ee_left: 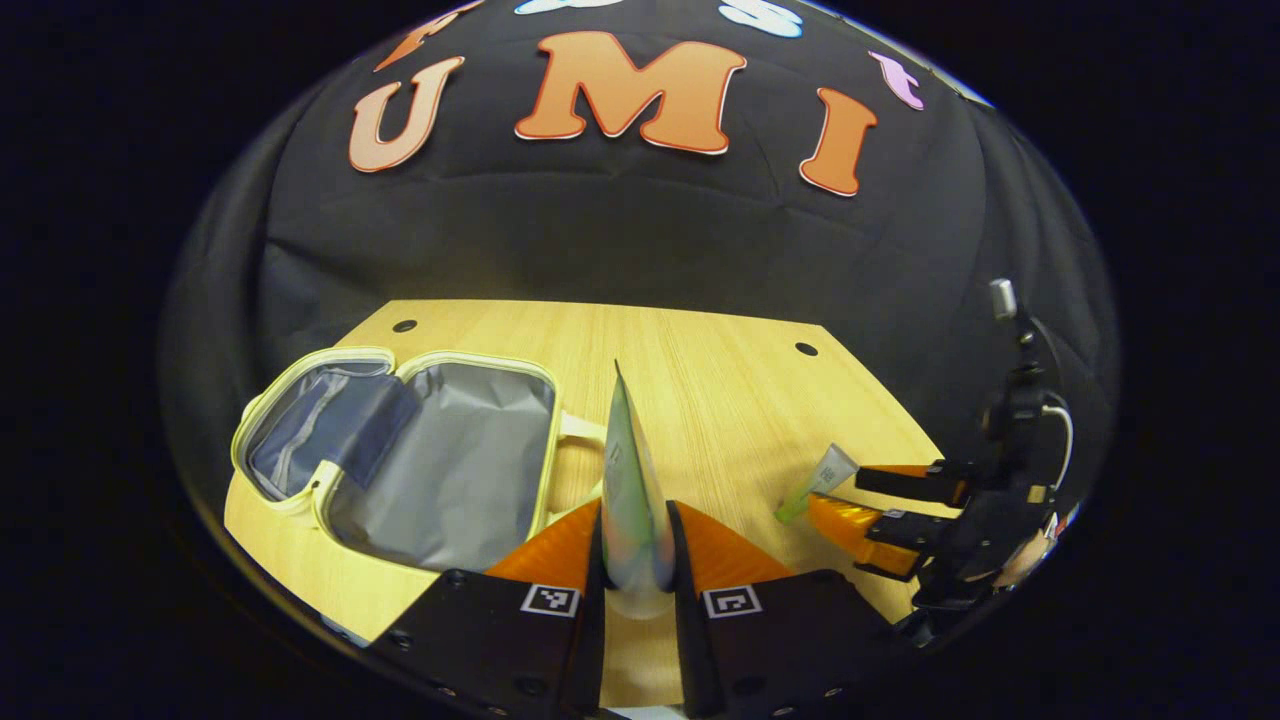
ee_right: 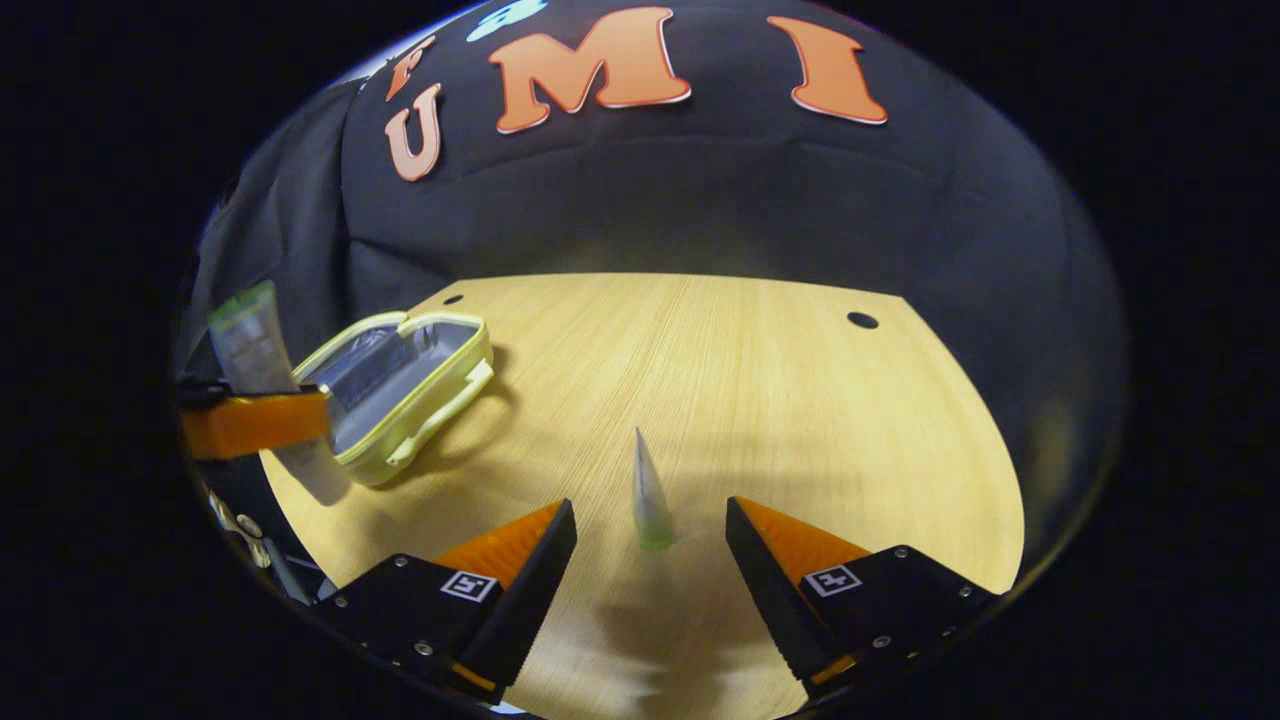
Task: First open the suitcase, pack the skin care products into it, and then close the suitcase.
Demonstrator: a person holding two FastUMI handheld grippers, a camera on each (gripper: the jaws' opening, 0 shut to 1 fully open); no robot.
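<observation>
The pale yellow suitcase (ee_left: pixel 420 460) lies open on the wooden table (ee_left: pixel 720 380), its grey lining bare. My left gripper (ee_left: pixel 637 510) is shut on a large pale-green tube (ee_left: pixel 628 460), held up just right of the suitcase's handle. In the right gripper view that tube (ee_right: pixel 245 340) rises above one of the left gripper's fingers (ee_right: pixel 255 422), in front of the suitcase (ee_right: pixel 400 390). My right gripper (ee_right: pixel 650 510) is open, with a small green-capped tube (ee_right: pixel 648 490) in the gap, touching neither finger. The left gripper view shows this small tube (ee_left: pixel 825 478) by my right gripper (ee_left: pixel 855 498).
The table has two dark round holes near its far corners (ee_left: pixel 806 349) (ee_left: pixel 404 325). Black cloth wall stands close behind the far edge. Bare wood (ee_right: pixel 800 400) stretches to the right of the small tube.
</observation>
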